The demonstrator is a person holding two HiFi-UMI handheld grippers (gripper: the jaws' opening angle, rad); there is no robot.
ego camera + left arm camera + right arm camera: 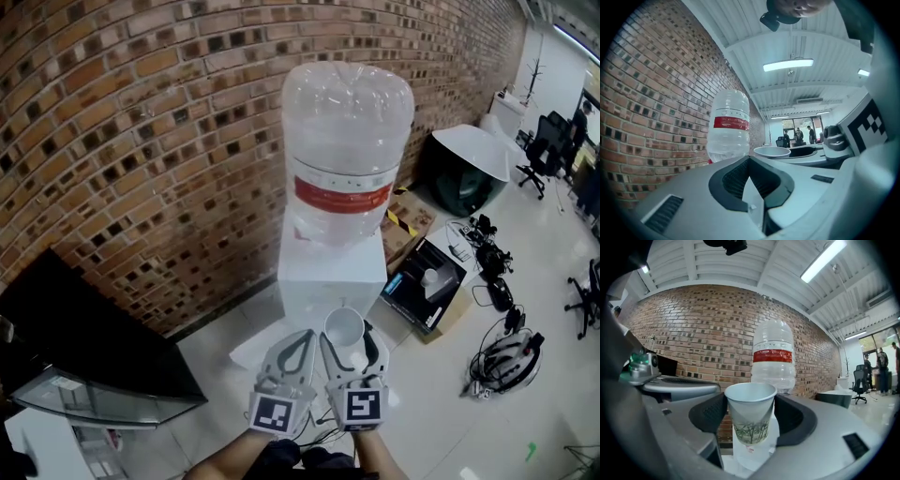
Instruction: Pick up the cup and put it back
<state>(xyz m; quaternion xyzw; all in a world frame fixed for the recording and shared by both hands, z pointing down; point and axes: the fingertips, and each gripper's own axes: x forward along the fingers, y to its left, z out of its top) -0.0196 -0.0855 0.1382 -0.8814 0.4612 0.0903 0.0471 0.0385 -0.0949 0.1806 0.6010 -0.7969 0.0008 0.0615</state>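
A white paper cup (344, 330) with a green tree print (750, 420) is held upright in the air, in front of the white water dispenser (333, 274) with its big clear bottle (347, 150). My right gripper (352, 345) is shut on the cup, its dark pads pressing the cup's two sides in the right gripper view (752, 405). My left gripper (300, 339) sits just left of it with the jaw tips together and nothing between them (749, 163). The cup's rim (771, 151) shows to its right in the left gripper view.
A brick wall (141, 141) runs behind the dispenser. To the left stands a black glass cabinet (84, 352). On the floor to the right are an open black box (424, 283), tangled cables (492, 262), a grey tub (466, 164) and office chairs (544, 150).
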